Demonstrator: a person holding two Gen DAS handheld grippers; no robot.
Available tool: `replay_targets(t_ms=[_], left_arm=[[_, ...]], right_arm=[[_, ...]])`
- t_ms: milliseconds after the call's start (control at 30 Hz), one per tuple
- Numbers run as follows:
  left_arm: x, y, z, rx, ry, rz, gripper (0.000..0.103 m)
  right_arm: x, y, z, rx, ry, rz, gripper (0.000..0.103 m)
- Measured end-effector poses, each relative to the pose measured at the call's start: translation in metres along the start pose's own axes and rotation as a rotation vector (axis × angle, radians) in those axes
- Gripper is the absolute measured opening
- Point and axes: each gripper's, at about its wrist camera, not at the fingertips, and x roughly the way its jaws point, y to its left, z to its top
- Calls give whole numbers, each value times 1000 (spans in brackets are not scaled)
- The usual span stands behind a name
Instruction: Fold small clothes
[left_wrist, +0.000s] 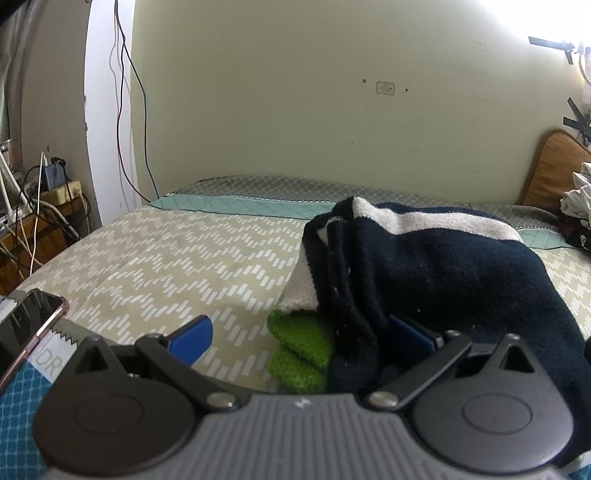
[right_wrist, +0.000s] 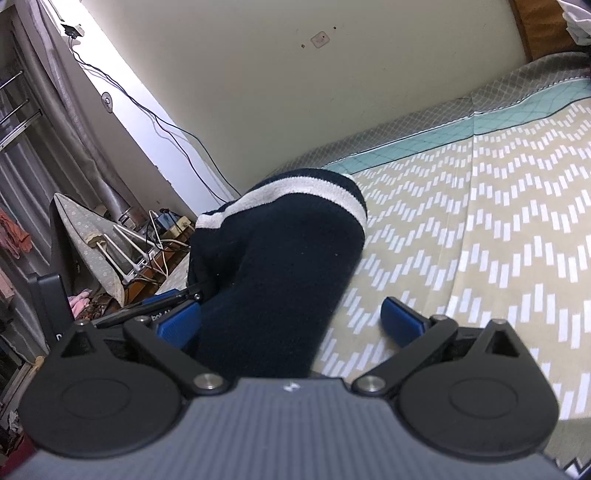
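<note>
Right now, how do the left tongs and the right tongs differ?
The left tongs have green and navy sock fabric between their blue pads; the right tongs have only the navy sock. A phone lies beside the left tongs, none beside the right. Both stand wide open.

— What stays out of sight on the bed?

— In the left wrist view, the navy sock (left_wrist: 443, 266) covers most of the left gripper's (left_wrist: 306, 339) right finger, so contact there cannot be judged. The green toe (left_wrist: 301, 343) shows only partly from under it.

— And at the frame edges?

— A phone (left_wrist: 29, 325) is cut off at lower left, a brown cushion (left_wrist: 550, 170) and crumpled white cloth (left_wrist: 578, 195) at right. In the right wrist view, the sock's (right_wrist: 280, 266) near end drops behind the right gripper's (right_wrist: 291, 321) body.
</note>
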Motion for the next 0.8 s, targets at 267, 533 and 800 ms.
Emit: replay_targets(t_ms=[267, 533, 800], left_arm=[[6, 11, 2, -81, 48, -41, 103], [5, 14, 2, -107, 60, -55, 103], [5, 12, 2, -91, 57, -46, 103]], right_arm=[[-2, -1, 0, 1, 0, 8, 103], [-2, 0, -1, 2, -3, 7, 103], [-2, 0, -1, 2, -4, 8, 103]])
